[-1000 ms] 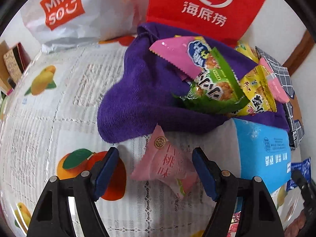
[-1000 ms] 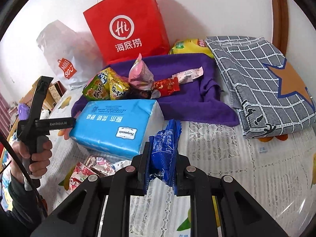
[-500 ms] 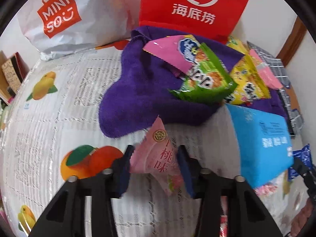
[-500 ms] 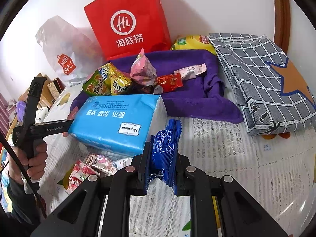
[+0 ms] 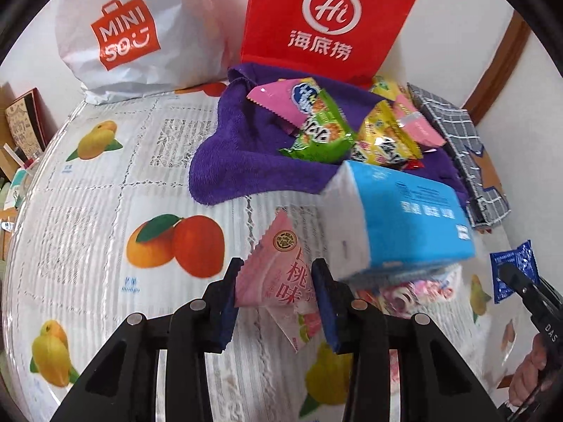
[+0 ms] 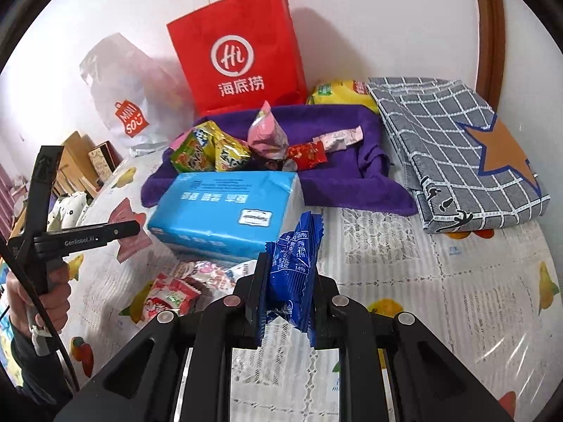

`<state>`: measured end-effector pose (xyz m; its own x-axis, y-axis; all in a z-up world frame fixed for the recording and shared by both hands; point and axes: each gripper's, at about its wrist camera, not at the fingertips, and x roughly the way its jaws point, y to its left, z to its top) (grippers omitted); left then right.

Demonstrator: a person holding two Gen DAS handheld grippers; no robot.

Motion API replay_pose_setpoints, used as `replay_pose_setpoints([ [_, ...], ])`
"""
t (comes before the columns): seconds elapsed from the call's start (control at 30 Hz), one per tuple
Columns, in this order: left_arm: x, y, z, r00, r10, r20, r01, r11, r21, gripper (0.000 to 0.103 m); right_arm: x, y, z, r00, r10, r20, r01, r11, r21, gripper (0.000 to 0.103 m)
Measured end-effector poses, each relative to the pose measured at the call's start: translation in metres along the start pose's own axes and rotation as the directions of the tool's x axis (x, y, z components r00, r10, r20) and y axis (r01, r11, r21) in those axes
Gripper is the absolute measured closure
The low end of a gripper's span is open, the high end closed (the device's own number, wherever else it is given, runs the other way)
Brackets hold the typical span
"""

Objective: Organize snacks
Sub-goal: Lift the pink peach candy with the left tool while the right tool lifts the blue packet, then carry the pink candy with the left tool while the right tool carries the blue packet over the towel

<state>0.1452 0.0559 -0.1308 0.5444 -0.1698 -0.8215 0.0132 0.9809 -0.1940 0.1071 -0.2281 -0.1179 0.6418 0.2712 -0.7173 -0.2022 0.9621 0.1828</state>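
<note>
A crinkled pink peach-print snack packet (image 5: 281, 274) sits pinched in the left gripper (image 5: 276, 302), a blue packet (image 6: 293, 274) in the right gripper (image 6: 286, 299).

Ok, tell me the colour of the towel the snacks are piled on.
Purple. The towel shows best in the right wrist view.

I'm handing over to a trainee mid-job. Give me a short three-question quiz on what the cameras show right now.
1. True or false: the left hand-held gripper is empty.
2. What colour is the packet in the right hand-held gripper?
3. The snack pile lies on: A) grey blanket B) purple towel C) tissue pack

Key: 1. False, it is shut on a pink packet. 2. Blue. 3. B.
</note>
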Motion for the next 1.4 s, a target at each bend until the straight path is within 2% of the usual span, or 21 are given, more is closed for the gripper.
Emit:
replay_pose_setpoints([
  [0.3,-0.031,-0.018,-0.013,0.999,-0.014,0.041,0.013,0.999,0.037,0.066,-0.027,0.018,0.002,0.999,0.01,0.043,-0.008,1.0,-0.028,0.085],
  [0.6,-0.048,-0.04,-0.013,0.996,-0.047,0.071,0.043,0.997,0.064,0.066,-0.032,0.021,0.007,0.999,-0.004,0.041,0.005,1.0,-0.028,0.085],
  [0.97,-0.059,-0.058,0.008,0.994,-0.061,0.095,0.052,0.994,0.094,0.066,-0.032,0.03,0.032,0.998,-0.03,0.052,0.033,0.997,-0.069,0.085],
  [1.23,-0.061,-0.065,0.025,0.993,-0.063,0.104,0.052,0.993,0.103,0.066,-0.018,0.03,0.051,1.0,-0.017,0.022,0.019,0.997,-0.072,0.085],
  [1.4,-0.06,-0.066,0.041,0.992,-0.058,0.11,0.046,0.993,0.105,0.066,-0.012,0.027,0.066,0.999,-0.009,0.034,0.011,0.998,-0.066,0.085],
])
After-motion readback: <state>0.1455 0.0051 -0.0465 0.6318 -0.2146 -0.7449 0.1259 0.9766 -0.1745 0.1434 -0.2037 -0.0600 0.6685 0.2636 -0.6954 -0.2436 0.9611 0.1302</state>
